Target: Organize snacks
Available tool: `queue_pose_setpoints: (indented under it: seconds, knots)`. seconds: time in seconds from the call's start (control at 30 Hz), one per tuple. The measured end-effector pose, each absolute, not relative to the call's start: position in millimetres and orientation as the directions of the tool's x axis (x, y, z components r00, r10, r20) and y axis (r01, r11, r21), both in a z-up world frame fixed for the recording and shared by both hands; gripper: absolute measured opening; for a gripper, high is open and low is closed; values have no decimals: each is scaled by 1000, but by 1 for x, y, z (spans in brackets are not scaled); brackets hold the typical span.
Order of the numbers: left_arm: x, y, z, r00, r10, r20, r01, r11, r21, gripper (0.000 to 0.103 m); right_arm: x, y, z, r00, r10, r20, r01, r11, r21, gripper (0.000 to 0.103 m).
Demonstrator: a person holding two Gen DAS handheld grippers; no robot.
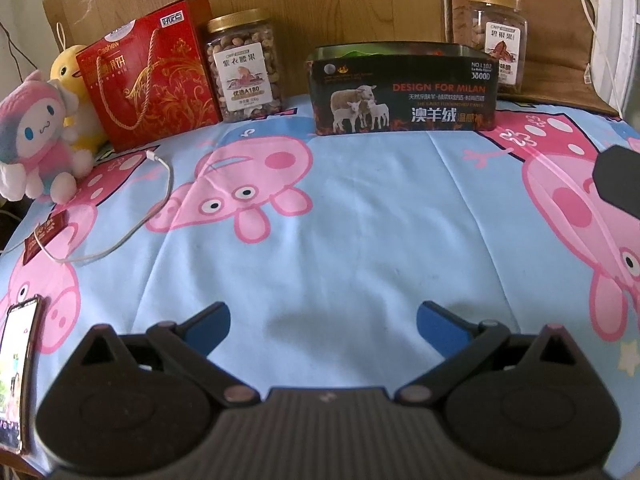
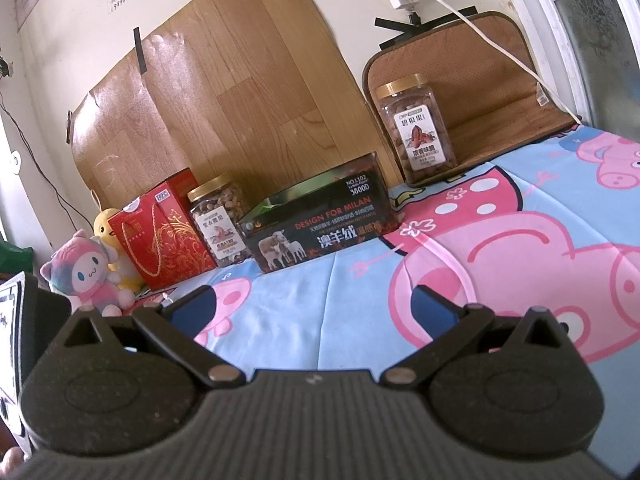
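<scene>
Plush toys (image 1: 38,140), charging cable (image 1: 132,220), phone (image 1: 16,376) on cartoon-pig sheet (image 1: 340,240)

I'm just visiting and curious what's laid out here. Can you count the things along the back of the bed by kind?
Clear nut jars with gold lids: 2, one beside the red gift box, one on the brown mat
Red gift box with rope handle: 1
Black tin with sheep picture: 1
Plush toys: 2, pink and yellow
Total: 6
</scene>
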State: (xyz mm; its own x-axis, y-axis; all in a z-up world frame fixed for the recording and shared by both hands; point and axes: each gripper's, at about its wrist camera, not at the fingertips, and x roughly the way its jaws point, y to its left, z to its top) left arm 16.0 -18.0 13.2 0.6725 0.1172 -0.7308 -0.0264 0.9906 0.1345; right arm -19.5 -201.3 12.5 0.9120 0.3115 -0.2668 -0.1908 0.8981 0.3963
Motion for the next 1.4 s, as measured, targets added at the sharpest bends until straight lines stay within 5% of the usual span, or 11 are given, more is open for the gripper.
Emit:
queue_pose_setpoints:
  seconds: [1.4]
  knots:
    - [18,-16,14,688,88,-720,-10,994,112,103,-21,-201,10,917,298,-266,-181,903,391,103]
